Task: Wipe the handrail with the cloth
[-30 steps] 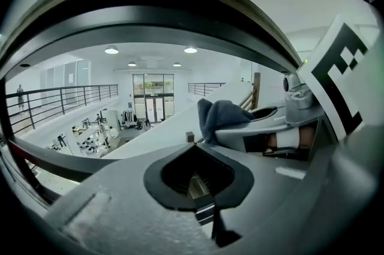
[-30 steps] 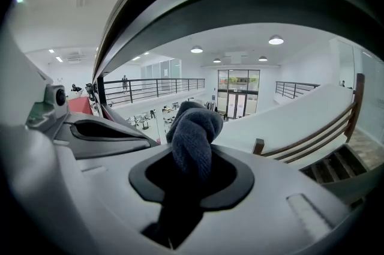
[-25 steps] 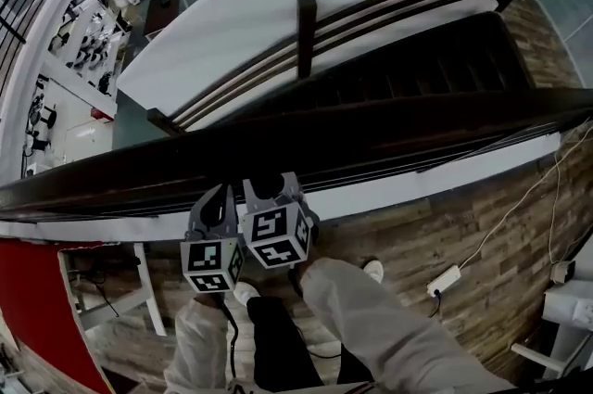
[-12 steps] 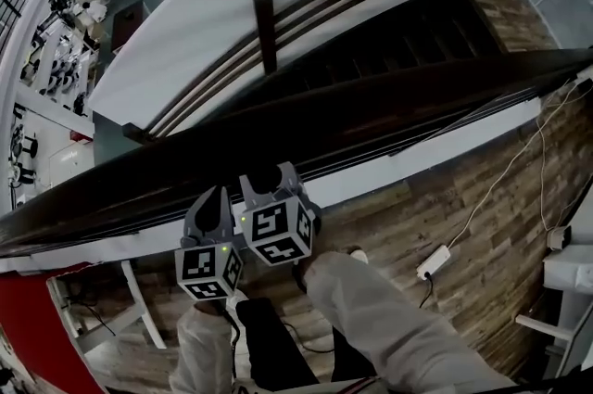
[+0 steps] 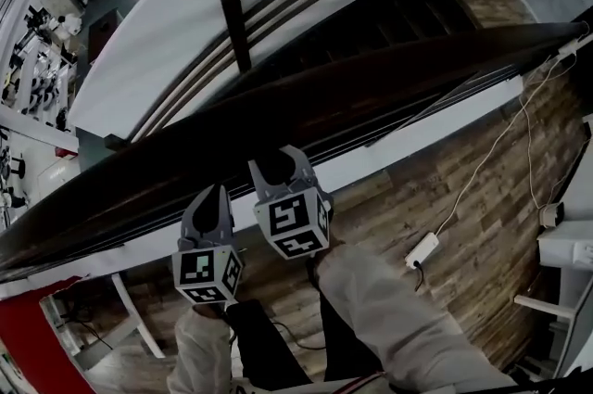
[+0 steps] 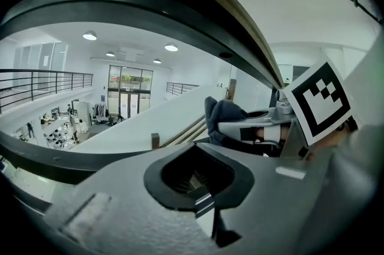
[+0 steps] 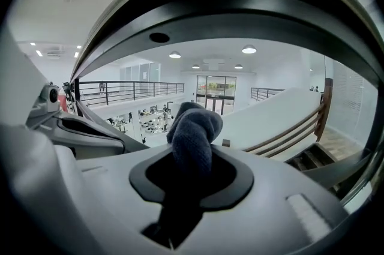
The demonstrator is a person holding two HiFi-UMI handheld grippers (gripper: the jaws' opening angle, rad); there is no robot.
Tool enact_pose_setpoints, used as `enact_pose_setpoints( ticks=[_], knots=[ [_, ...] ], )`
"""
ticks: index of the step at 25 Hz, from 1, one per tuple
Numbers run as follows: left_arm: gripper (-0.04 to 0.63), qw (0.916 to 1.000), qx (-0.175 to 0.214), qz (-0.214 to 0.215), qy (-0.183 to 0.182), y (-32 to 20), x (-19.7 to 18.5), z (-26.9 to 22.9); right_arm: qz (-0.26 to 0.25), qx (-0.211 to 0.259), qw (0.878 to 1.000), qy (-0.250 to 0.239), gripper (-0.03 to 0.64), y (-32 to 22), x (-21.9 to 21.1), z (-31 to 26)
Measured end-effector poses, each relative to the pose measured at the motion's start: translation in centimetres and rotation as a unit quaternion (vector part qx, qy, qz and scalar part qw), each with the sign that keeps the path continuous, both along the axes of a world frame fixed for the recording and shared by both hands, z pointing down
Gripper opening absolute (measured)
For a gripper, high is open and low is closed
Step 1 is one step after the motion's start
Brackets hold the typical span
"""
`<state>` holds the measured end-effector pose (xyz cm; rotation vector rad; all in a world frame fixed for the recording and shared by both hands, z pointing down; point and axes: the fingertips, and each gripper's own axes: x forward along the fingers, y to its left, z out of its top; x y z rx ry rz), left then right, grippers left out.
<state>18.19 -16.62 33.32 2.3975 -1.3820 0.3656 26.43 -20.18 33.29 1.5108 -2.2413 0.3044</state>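
Where the dark blue-grey knitted cloth stands bunched and upright, it is clamped in the right gripper's jaws, close under the dark wooden handrail; contact cannot be confirmed. The rail's long axis runs diagonally, lower left to upper right, with unobstructed length both ways. The left gripper alongside has its jaws together, holding nothing.

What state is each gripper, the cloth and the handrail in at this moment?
Left gripper: shut, nothing between its jaws.
Right gripper: shut on the cloth.
Cloth: bunched, sticking out past the jaws, below the handrail.
Handrail: dark; the cloth is not seen touching it.
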Motion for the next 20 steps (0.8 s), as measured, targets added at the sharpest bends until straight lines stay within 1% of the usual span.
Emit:
enact_pose_setpoints(
  ticks=[4,9,15,20],
  knots=[
    [0.003,0.9999,0.004,0.015,0.002,0.1,2.7,-0.2,0.011,0.006,1.0,-0.003,0.091,0.4,2.8,-0.1],
    [0.003,0.9996,0.012,0.025,-0.004,0.0,5.4,-0.4,0.019,0.011,1.0,-0.004,0.091,0.1,6.0,-0.1],
    [0.003,0.9997,0.021,0.015,0.0,0.4,6.8,-1.6,0.019,0.024,1.0,0.0,0.091,0.0,10.4,0.0],
    [0.003,0.9995,0.029,0.016,-0.004,0.2,9.2,-1.8,0.019,0.031,0.999,0.002,0.091,-0.2,13.9,-0.2]
  ],
)
